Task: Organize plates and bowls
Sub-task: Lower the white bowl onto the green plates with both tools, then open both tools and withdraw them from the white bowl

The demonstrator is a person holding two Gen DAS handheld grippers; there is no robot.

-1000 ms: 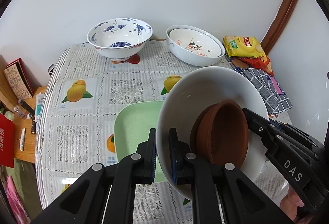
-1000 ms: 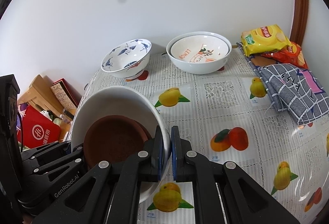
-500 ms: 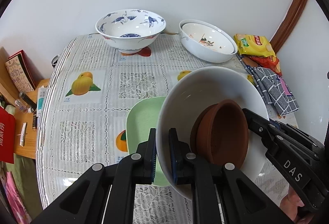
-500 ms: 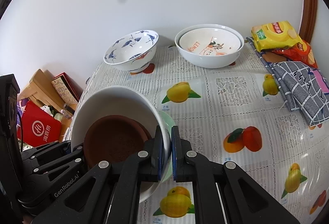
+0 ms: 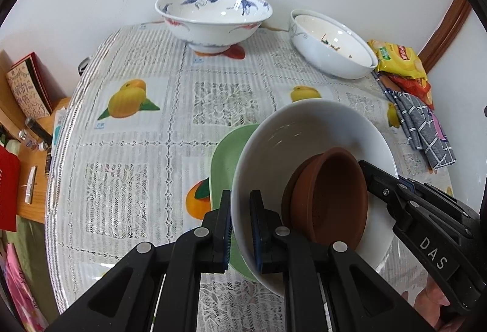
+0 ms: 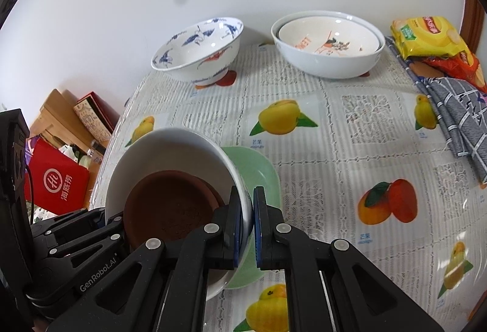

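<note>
Two grippers carry one white bowl (image 5: 310, 131) between them, and the account runs from left to right across the table. At far left, off the table edge, lie a red box (image 6: 57, 183) and a patterned box (image 5: 27, 85) on a low wooden surface. On the fruit-print tablecloth (image 5: 127, 149), the blue-and-white crane bowl (image 5: 213, 15) stands at the back, with a pair of nested white bowls (image 6: 328, 46) to its right. In the foreground, the left gripper (image 5: 240, 228) is clamped on the near rim of the white bowl, one finger outside the wall and one inside; the right gripper (image 6: 248, 225) pinches the opposite rim in the same way. Inside the white bowl rest brown clay dishes (image 5: 328, 198), slid toward its lower side because the bowl is tilted. Compared with the views one second earlier, the back bowls now sit higher and larger in both pictures and the green plate (image 6: 258, 173) beneath shows more fully, so the carried bowl has come down and forward over that plate. Whether its base already touches the plate cannot be told. At far right lie a checked cloth (image 6: 456, 116) and yellow snack packets (image 6: 426, 36), well apart from the action. Judged from this, the step in hand is stacking the loaded bowl onto the green plate; levelling it before release seems needed, lest the clay dishes slide out.
</note>
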